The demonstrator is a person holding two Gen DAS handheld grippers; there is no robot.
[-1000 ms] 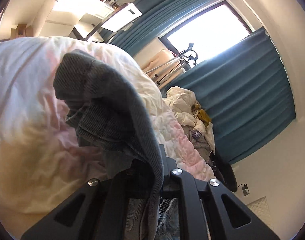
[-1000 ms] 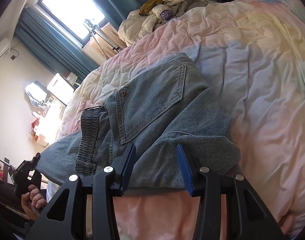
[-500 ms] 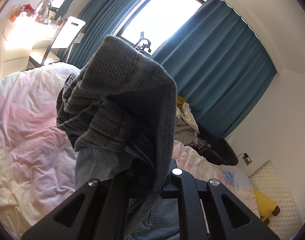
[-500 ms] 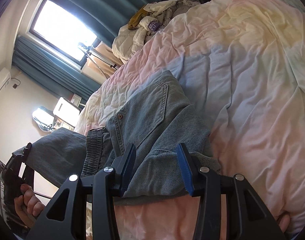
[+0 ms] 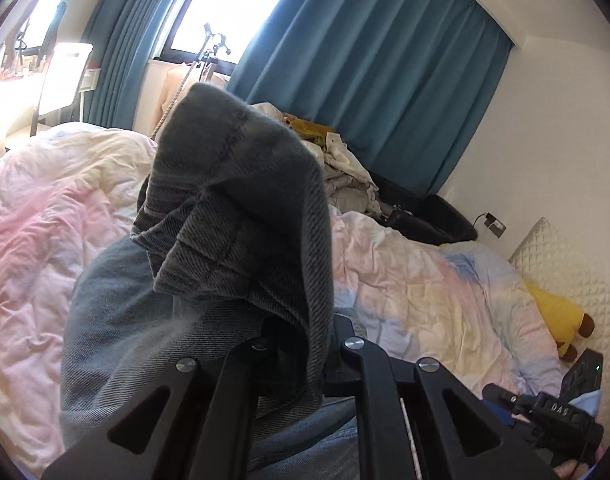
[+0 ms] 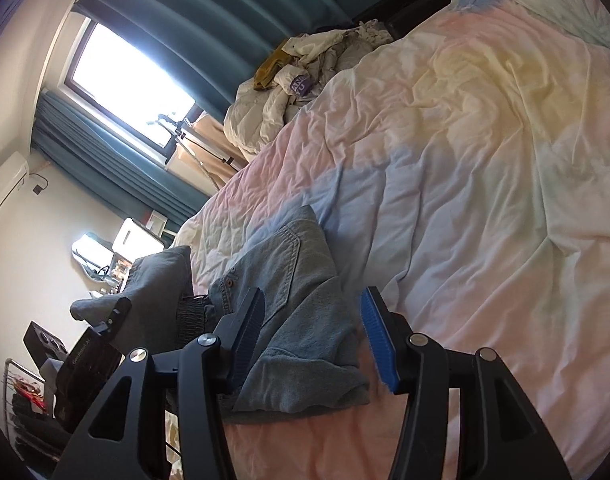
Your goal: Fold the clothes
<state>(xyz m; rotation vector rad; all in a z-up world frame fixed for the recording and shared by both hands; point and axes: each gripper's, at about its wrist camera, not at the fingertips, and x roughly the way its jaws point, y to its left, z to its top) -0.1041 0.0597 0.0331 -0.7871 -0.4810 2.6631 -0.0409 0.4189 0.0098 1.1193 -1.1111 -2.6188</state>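
Light blue jeans (image 6: 301, 280) lie partly folded on the pastel duvet (image 6: 465, 168), back pocket facing up. My left gripper (image 5: 301, 336) is shut on a bunched leg end of the jeans (image 5: 241, 216) and holds it lifted above the rest of the denim (image 5: 117, 320); its fingertips are hidden by cloth. My right gripper (image 6: 311, 320) is open and empty, hovering over the folded edge of the jeans, blue pads on either side. The left gripper with the raised leg shows in the right wrist view (image 6: 105, 320).
A heap of clothes (image 6: 297, 80) sits at the bed's far edge below the teal curtains (image 5: 365, 72). A yellow plush toy (image 5: 561, 316) lies by the quilted headboard (image 5: 573, 264). A desk with a mirror stands at the far left.
My left gripper has lifted the jeans leg and swung it over towards the folded part. My right gripper has pulled back a little, and the jeans look smaller in its view.
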